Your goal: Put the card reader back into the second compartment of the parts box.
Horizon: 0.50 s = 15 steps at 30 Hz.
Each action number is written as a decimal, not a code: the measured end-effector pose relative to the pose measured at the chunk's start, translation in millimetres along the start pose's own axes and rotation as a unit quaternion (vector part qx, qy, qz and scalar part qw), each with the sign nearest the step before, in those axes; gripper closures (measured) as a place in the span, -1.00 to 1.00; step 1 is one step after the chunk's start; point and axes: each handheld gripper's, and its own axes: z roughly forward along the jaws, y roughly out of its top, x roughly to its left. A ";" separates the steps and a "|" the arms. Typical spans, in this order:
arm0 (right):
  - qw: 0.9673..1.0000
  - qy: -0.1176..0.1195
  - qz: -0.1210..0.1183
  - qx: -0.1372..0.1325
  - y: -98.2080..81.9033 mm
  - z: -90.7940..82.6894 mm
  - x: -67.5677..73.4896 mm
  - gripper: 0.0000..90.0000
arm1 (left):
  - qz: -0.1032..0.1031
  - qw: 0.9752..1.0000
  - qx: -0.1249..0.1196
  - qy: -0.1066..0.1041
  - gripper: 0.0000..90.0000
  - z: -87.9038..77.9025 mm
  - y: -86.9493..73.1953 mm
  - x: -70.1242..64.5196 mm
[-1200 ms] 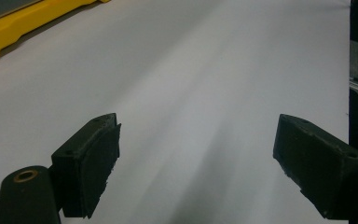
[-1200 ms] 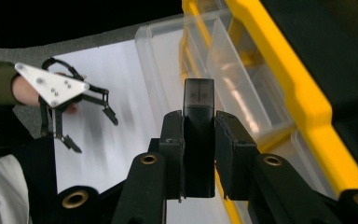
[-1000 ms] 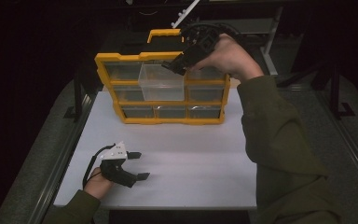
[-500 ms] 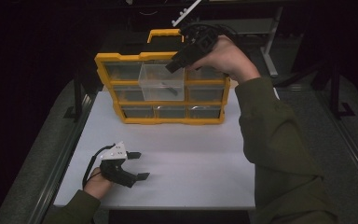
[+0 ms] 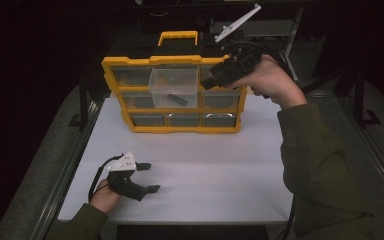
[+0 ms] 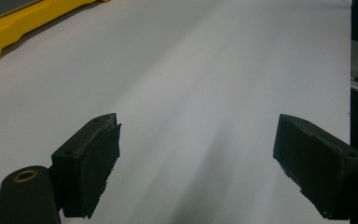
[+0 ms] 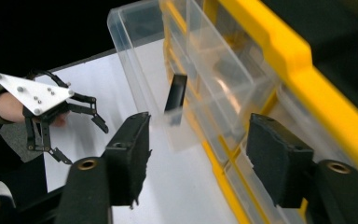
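Your right gripper (image 5: pixel 207 82) is up by the top right of the yellow drawer box (image 5: pixel 172 127). Its jaws have just been opening, and now they stand apart with nothing between them. In the right gripper view the two black pads (image 7: pixel 133 154) have a gap, and you can see the clear drawer (image 5: pixel 174 87) through that gap.

The clear drawer sticks out from the middle of the top row of the box. It is pulled out toward you. A small black piece (image 5: pixel 176 99) lies inside it, on the bottom of the drawer. From the right gripper view the black piece (image 7: pixel 175 98) looks blurry, a little way beyond your jaws. Your jaws do not touch it.

The box stands at the far side of the white table (image 5: pixel 205 170). It has a yellow handle (image 5: pixel 178 36) on top. The other drawers are pushed in.

Your left gripper (image 5: pixel 147 177) rests low on the table, near your side and to the left. It is well apart from the box. Its jaws are wide apart too, and in the left gripper view there is just white table between the pads (image 6: pixel 95 158). It holds nothing.
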 end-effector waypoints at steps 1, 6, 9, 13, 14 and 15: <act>1.000 -0.003 0.000 0.001 -4.7 0.1 0.3 -0.23 | 0.000 1.000 0.000 -0.001 -0.68 0.1 -0.1 -0.1; 1.000 -0.010 0.006 0.002 -30.0 4.0 2.7 -0.35 | 0.000 1.000 0.000 0.000 -0.68 0.0 -0.2 -0.5; 1.000 -0.012 0.010 0.005 -45.5 8.9 3.7 -0.41 | 0.000 1.000 0.001 0.000 -0.68 -0.2 -0.3 -0.4; 1.000 -0.014 0.014 0.003 -63.9 16.1 5.6 -0.50 | 0.001 1.000 0.001 0.001 -0.68 0.2 -0.4 -0.4; 1.000 -0.015 0.015 0.003 -68.3 18.1 6.0 -0.53 | 0.001 1.000 0.001 0.001 -0.68 0.3 -0.4 -0.4; 1.000 -0.018 0.016 0.003 -72.7 20.0 6.2 -0.56 | 0.001 1.000 0.001 0.002 -0.68 0.3 -0.5 -0.4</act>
